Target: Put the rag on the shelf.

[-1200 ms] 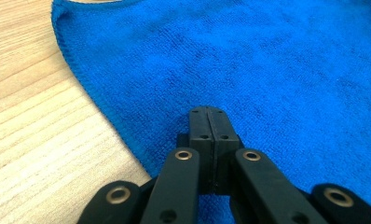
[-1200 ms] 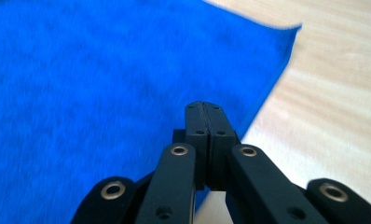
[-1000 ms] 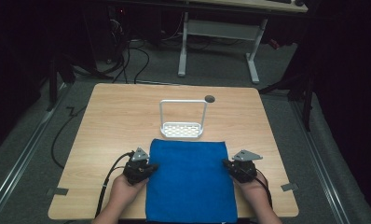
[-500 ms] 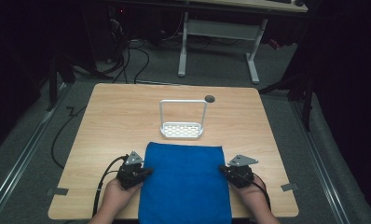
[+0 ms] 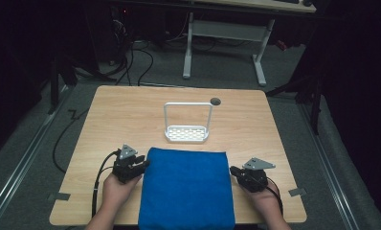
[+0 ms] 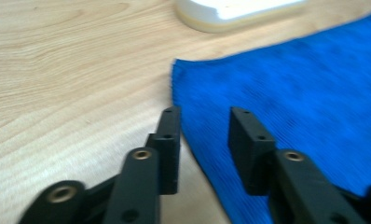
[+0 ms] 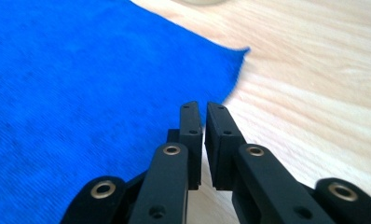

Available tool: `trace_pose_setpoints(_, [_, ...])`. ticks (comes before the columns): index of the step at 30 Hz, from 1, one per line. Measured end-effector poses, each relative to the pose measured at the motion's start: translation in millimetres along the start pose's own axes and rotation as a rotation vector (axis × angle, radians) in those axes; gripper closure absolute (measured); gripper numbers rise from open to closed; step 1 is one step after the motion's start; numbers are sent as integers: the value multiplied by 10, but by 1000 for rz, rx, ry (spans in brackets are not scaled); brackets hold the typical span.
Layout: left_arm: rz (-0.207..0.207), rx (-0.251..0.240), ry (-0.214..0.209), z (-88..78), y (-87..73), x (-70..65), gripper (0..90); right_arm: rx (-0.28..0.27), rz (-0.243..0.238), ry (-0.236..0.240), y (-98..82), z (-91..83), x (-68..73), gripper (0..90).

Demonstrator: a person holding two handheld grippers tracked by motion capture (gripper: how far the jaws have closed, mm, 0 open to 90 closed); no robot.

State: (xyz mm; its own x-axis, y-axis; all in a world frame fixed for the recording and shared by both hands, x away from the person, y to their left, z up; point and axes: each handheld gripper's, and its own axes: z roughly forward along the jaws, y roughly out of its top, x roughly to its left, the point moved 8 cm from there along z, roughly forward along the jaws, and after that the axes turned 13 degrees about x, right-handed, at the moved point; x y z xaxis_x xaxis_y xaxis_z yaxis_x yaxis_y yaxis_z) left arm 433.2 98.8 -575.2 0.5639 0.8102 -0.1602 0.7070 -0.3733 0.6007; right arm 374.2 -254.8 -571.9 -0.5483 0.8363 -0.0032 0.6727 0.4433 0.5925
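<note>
A blue cloth (image 5: 186,187) lies flat on the near half of the wooden table (image 5: 131,110) and reaches over its front edge. At the cloth's left edge my left gripper (image 5: 143,165) has just been opening. In the left gripper view its jaws (image 6: 204,116) stand apart over the edge of the cloth (image 6: 291,84), pads clear of it. My right gripper (image 5: 232,170) sits at the cloth's right edge and has just been opening too. In the right gripper view it (image 7: 203,107) shows a narrow slit with no fabric (image 7: 81,70) pinched in it.
A white rack (image 5: 187,134) with a tall wire handle and a perforated base stands just beyond the cloth, mid-table. A round cable hole (image 5: 215,101) sits behind it. Cables trail off the table's left side; a desk frame stands on the floor beyond.
The cloth has slid a little toward the person and to the left. The left gripper's jaws have parted and that hand has drawn slightly away from the front edge. The right hand has barely moved.
</note>
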Motion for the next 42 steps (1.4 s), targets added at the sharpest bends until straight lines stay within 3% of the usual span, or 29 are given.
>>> trace_pose_setpoints(8, [34,33,63,238,165,51,608,-15,11,-14,-27,-60,-48,841])
trace_pose_setpoints(15, [49,17,84,327,276,96,666,-11,33,-22,-96,-91,-80,838])
trace_pose_setpoints(23, [15,13,67,323,273,126,816,-6,50,-31,-172,-114,-74,813])
trace_pose_setpoints(29, [-43,13,9,314,266,165,862,-20,66,-15,-130,-121,-36,757])
trace_pose_setpoints(36, [-19,15,-9,317,261,141,866,-34,118,2,1,-58,-28,657])
trace_pose_setpoints(42, [-8,14,-4,320,261,137,866,-15,117,-46,136,66,-90,575])
